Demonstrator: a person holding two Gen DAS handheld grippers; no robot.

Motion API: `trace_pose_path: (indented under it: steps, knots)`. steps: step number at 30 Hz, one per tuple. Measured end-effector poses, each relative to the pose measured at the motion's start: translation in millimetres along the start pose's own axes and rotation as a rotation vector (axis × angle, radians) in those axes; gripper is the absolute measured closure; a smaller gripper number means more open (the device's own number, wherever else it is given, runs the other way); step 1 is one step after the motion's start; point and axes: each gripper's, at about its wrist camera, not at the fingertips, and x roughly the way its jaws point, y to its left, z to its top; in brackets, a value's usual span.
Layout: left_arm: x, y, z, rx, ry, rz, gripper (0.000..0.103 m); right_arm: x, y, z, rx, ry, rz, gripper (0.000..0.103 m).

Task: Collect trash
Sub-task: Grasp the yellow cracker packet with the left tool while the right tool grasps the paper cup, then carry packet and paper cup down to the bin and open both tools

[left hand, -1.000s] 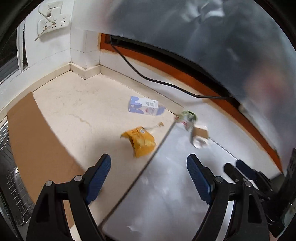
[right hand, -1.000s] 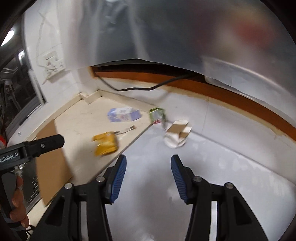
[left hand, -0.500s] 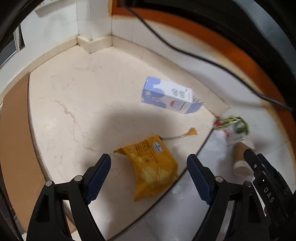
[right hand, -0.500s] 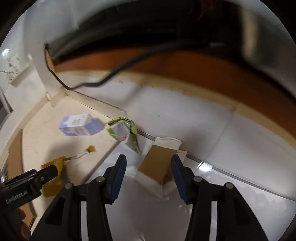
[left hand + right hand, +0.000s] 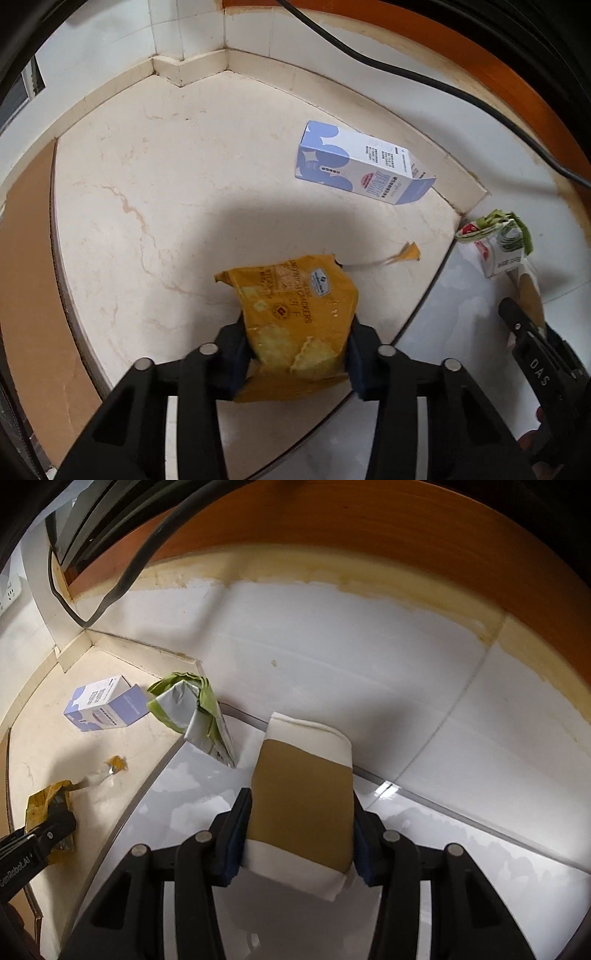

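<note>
A yellow cracker bag (image 5: pixel 295 302) lies on the cream floor between the blue pads of my left gripper (image 5: pixel 297 354), whose jaws are closing and press its sides. A crushed white paper cup (image 5: pixel 303 786) with a brown sleeve lies on the grey floor tile; my right gripper (image 5: pixel 301 834) is closing on it, pads against both its sides. A blue-and-white milk carton (image 5: pixel 362 166) lies farther back. A crumpled green carton (image 5: pixel 192 709) sits just left of the cup. A torn yellow strip (image 5: pixel 406 254) lies beyond the bag.
A brown cardboard sheet (image 5: pixel 29 295) covers the floor at the left. A black cable (image 5: pixel 406 70) runs along the orange-brown skirting at the back. White walls meet in a corner (image 5: pixel 181 70) behind the cream floor.
Both grippers came down onto the trash. The left jaws narrowed from wide open onto the cracker bag. The right gripper slid forward around the paper cup.
</note>
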Motion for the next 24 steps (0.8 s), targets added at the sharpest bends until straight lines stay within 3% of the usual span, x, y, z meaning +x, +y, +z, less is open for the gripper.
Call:
trace_pose_path:
  steps: [10, 24]
  knots:
    - [-38, 15, -35, 0.016, -0.01, -0.096, 0.07, -47, -3, -34, -0.022, -0.066, 0.121, 0.057]
    - [-152, 39, -98, 0.137, -0.076, -0.211, 0.071, -152, 32, -83, -0.074, -0.172, 0.246, 0.056]
